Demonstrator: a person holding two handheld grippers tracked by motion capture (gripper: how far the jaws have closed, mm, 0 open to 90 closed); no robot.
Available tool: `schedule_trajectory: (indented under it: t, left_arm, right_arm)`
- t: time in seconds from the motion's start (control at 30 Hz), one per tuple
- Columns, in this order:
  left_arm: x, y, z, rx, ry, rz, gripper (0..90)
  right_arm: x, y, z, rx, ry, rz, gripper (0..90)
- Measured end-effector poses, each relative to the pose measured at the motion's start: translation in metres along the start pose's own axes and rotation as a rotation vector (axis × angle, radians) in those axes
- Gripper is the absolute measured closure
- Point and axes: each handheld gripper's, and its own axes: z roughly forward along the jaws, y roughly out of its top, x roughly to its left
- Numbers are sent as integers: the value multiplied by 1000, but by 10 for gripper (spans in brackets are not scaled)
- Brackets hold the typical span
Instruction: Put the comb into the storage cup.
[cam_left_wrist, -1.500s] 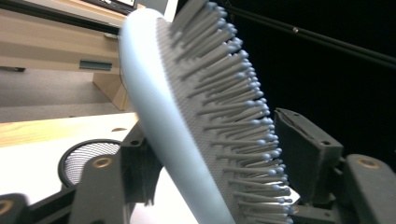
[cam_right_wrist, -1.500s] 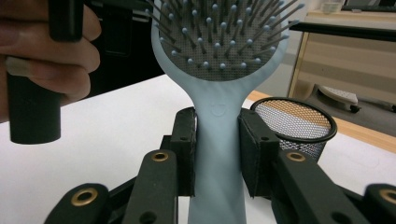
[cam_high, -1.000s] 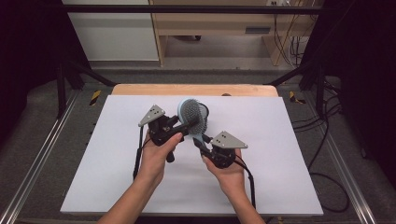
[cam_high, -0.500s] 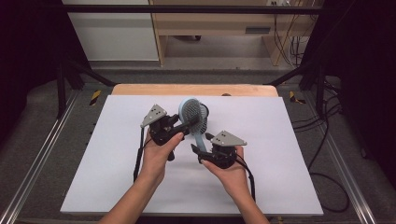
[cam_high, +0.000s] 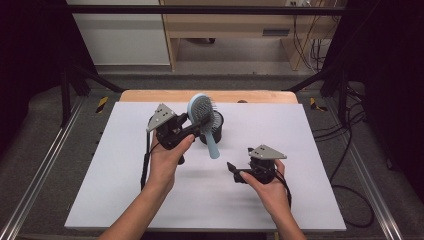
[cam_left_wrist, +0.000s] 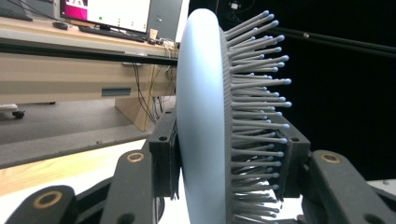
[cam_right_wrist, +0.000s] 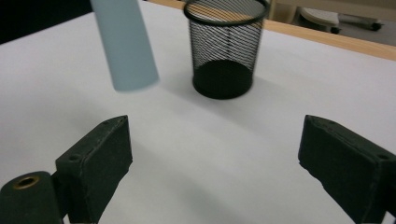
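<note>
A light blue hairbrush (cam_high: 202, 117) with grey bristles hangs in the air, its handle (cam_high: 212, 146) pointing down toward me. My left gripper (cam_high: 189, 126) is shut on the brush head (cam_left_wrist: 205, 121), one jaw on the smooth back and one on the bristle side. Behind the brush stands a black wire-mesh cup (cam_high: 216, 129), upright and empty (cam_right_wrist: 225, 46). My right gripper (cam_high: 232, 170) sits low over the white table at the right, open, with nothing between its jaws. The brush handle's end (cam_right_wrist: 123, 44) hangs ahead of it to the left.
A white sheet (cam_high: 300, 150) covers the table, with a wooden edge (cam_high: 150, 95) at the back. Black cables (cam_high: 350, 150) trail off the right side. A desk with a monitor (cam_left_wrist: 107, 14) stands beyond the table.
My right gripper let go of the brush handle, opened and drew back to the right and toward me. The left gripper keeps the brush head and has lifted it slightly.
</note>
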Motion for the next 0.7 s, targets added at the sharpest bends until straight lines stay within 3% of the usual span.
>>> schedule_trajectory:
  t: [0.2,0.43,0.7]
  left_arm:
    - [1,11,4,-9,14,17,527]
    - [4,26,14,-46,33,26,526]
    - [11,31,29,-45,59,49,525]
  right_arm:
    - [-17,-13,-17,26,-37,25,73]
    - [-26,-33,-37,0,-76,16,58]
    - [-40,-43,-45,-98,-110,66,81]
